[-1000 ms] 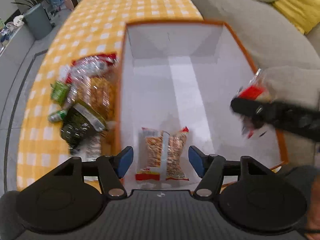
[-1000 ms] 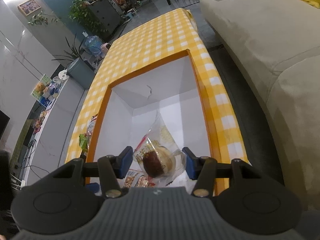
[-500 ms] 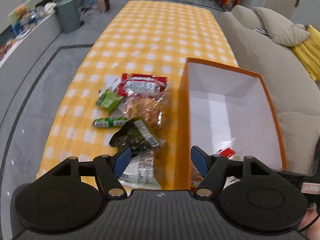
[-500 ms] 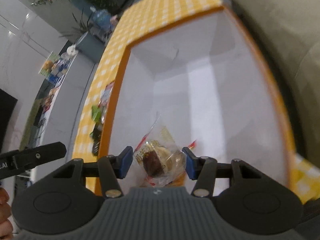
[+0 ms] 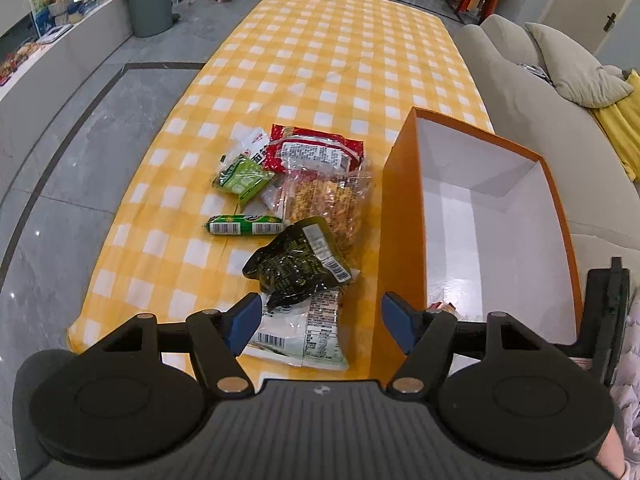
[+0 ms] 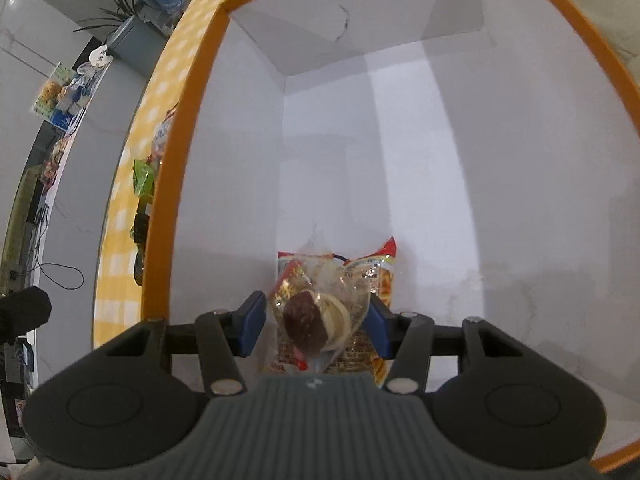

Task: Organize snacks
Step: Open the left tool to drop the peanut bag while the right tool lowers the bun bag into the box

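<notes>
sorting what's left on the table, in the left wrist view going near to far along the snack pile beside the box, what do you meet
white printed packet → black foil pouch with a barcode label → green tube-shaped snack stick → clear bag of golden crisps → red and white flat packet

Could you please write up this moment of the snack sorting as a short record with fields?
Surface: table under a yellow checked cloth
Container: orange box, white inside, open top
In box: peanut bag lying on the floor
Right gripper: inside the box, shut on a clear pastry pack
Left gripper: open, nothing held, above the pile beside the box
Pile on cloth: dark bag, white pack, green stick, green pouch, red pack, clear crisps bag
</notes>
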Motion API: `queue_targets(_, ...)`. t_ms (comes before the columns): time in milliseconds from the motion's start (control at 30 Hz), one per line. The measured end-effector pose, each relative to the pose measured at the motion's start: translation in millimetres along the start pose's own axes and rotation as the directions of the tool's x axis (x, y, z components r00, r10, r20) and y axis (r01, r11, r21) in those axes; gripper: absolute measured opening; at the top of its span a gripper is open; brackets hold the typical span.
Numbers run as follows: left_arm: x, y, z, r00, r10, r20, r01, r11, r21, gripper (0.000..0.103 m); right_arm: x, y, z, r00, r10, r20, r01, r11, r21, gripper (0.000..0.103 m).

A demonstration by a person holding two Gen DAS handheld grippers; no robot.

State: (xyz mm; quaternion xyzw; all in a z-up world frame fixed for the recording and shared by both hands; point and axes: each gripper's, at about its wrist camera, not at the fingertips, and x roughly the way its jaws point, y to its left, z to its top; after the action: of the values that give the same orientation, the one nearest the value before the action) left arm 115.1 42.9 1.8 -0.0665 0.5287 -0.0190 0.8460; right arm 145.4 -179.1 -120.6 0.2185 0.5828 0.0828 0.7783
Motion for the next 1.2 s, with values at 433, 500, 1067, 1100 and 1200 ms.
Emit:
queue_targets(433, -6, 8, 1, 1.000, 0.003, 0.012, -0.003, 1.000, -0.018, 0.081, -24, -13, 1, 0.997, -0.013, 0.076, 0.010, 0.999, 0.045, 0.046)
queue_targets(500, -6, 6, 1, 1.000, 0.003, 0.009, -0.003, 1.000, -0.010, 0.081, -33, -16, 1, 0.996, -0.027, 0.089, 0.024, 0.999, 0.035, 0.046)
queue_targets(1067, -6, 4, 1, 1.000, 0.009, -0.002, -0.009, 1.000, 0.008, 0.081, -21, -25, 0, 0.994, -0.101, 0.035, 0.100, 0.994, 0.041, 0.051)
queue_targets(1100, -7, 6, 2, 1.000, 0.009, 0.000, -0.009, 1.000, 0.003, 0.081, -22, -25, 0, 0.994, -0.104, 0.037, 0.103, 0.994, 0.041, 0.051)
queue_targets(1200, -10, 15, 5, 1.000, 0.012, 0.007, -0.012, 1.000, -0.023, 0.081, -32, -24, -2, 0.991, -0.123, 0.059, 0.121, 0.992, 0.030, 0.051)
